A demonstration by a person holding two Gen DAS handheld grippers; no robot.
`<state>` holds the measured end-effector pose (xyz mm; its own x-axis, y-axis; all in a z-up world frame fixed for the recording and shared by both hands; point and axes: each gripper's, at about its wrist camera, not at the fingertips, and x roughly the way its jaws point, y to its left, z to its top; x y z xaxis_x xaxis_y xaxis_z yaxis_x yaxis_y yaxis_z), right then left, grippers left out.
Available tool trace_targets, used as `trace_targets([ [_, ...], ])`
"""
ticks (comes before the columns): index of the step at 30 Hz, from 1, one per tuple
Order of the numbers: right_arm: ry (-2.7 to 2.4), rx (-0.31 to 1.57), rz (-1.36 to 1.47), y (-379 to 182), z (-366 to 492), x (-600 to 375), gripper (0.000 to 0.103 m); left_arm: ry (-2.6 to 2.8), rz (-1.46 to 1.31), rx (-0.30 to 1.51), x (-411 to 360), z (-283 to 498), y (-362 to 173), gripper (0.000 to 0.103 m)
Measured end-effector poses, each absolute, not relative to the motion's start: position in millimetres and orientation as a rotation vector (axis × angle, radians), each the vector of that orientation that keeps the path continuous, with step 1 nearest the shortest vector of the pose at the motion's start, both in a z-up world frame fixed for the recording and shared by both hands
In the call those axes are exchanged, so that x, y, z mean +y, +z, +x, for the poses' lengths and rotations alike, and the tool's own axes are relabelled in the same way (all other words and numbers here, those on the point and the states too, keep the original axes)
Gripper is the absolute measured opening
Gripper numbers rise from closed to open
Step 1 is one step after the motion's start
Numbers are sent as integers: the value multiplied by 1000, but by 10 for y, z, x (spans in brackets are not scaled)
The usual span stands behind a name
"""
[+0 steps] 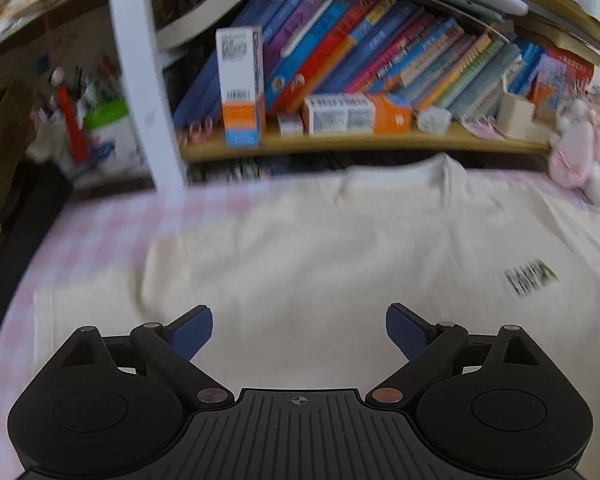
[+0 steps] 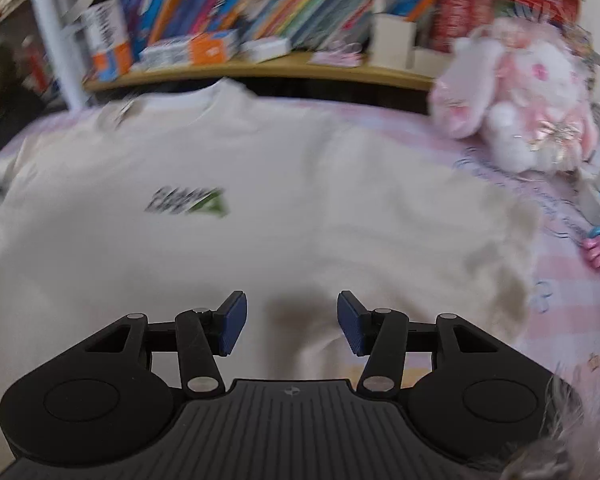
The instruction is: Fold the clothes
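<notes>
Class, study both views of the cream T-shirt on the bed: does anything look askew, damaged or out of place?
Nothing is clearly damaged. The cream T-shirt lies flat, logo up; only its edge toward the plush rabbit is rumpled. On the shelf, the books lean.

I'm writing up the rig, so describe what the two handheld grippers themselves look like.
The left gripper and right gripper match: black ribbed base with a small crosshair mark, round black housings, black link arms with metal pivot pins, and dark blue ribbed fingers. No cables or sleeves show.

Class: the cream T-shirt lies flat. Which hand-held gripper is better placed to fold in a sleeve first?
Left, probably. The left hand-held gripper is open, with the T-shirt's sleeve flat just beside it.
</notes>
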<state>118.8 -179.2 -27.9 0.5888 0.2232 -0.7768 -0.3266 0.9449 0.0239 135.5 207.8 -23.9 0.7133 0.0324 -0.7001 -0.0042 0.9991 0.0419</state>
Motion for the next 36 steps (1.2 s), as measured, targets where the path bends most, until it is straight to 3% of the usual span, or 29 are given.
trace_targets([
  [2,318,873,-176,-258,1078,-1662,50,3,68,752,2041,1559,-243,94],
  [4,319,858,-199,-231,987,-1576,50,2,124,744,1935,1770,-289,77],
  [5,328,849,-198,-209,937,-1544,50,3,154,742,1877,1876,-316,73],
  [11,367,816,-267,-186,711,-1293,50,-22,356,746,1494,2477,-574,67],
  [16,294,889,-231,-356,760,-1307,47,-36,506,794,1308,2896,-850,44],
  [19,264,909,-157,-380,779,-1420,50,-54,495,803,1502,3052,-818,44],
  [25,236,917,-99,-420,798,-1520,55,-103,161,893,2114,3316,-745,50],
  [29,232,916,-97,-421,801,-1517,57,-140,-29,854,2266,3228,-709,50],
  [33,230,920,-93,-426,847,-1523,59,-153,-51,728,2218,2904,-550,49],
  [35,228,920,-92,-428,855,-1520,60,-214,-85,695,2186,2726,-546,37],
  [36,227,919,-91,-431,857,-1517,60,-247,-94,713,2166,2689,-598,19],
])
